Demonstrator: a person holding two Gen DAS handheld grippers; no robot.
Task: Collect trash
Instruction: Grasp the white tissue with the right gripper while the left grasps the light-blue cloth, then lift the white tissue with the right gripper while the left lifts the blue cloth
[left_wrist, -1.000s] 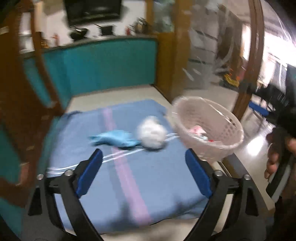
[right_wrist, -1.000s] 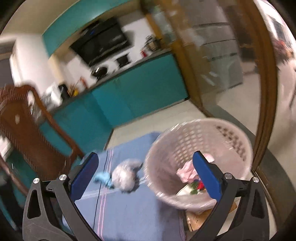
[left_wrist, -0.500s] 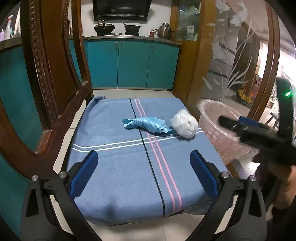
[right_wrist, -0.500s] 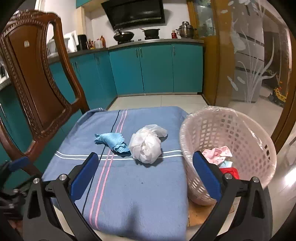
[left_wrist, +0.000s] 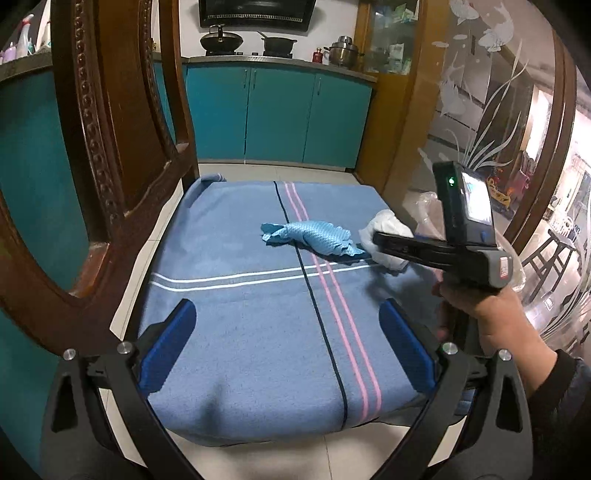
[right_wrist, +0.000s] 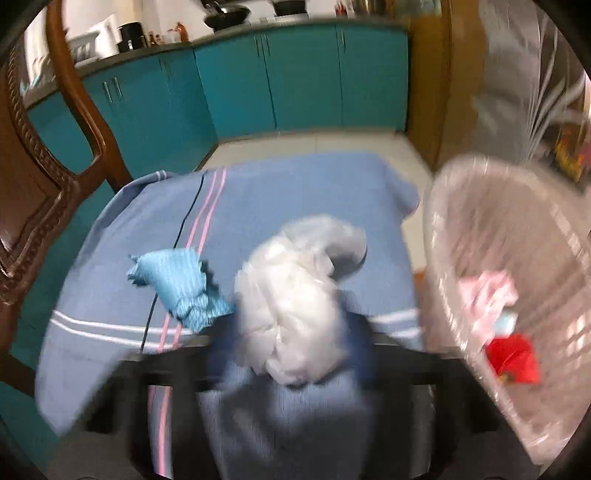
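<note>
Kitchen backdrop of teal cabinets (left_wrist: 277, 118) under a dark counter with pots, tiled floor below. In front, a low surface draped in a blue woven cloth (left_wrist: 240, 314), striped pink, white and dark, corners rounded and edges hanging over the tile. Crowded on the left by a carved wooden chair back (left_wrist: 107, 155), rising close beside the cloth's left edge; bounded on the right by an etched glass door (left_wrist: 480, 122) in a wood frame. Broad bare stretch of cloth across the near half.

Near the far right of the cloth, a crumpled white plastic bag (right_wrist: 291, 302), glossy and wrinkled, lumpy with a loose tail curling toward the far side. Touching its left side, a crumpled blue rag (right_wrist: 177, 288), waffle-textured, ragged at the ends, lying across the pink stripes.

Just off the cloth's right edge, a pink plastic basket (right_wrist: 443, 236), round, latticed walls, lined with clear film; inside, pink crumpled paper and a red scrap.

Right gripper (right_wrist: 291, 354), badly blurred in its own view, blue pads close on either side of the white bag, apparently closed around it; seen from the left view reaching in from the right, held by the right hand (left_wrist: 487, 314).

Left gripper (left_wrist: 291, 347) hovering over the near edge, blue-padded fingers spread wide, holding nothing.
</note>
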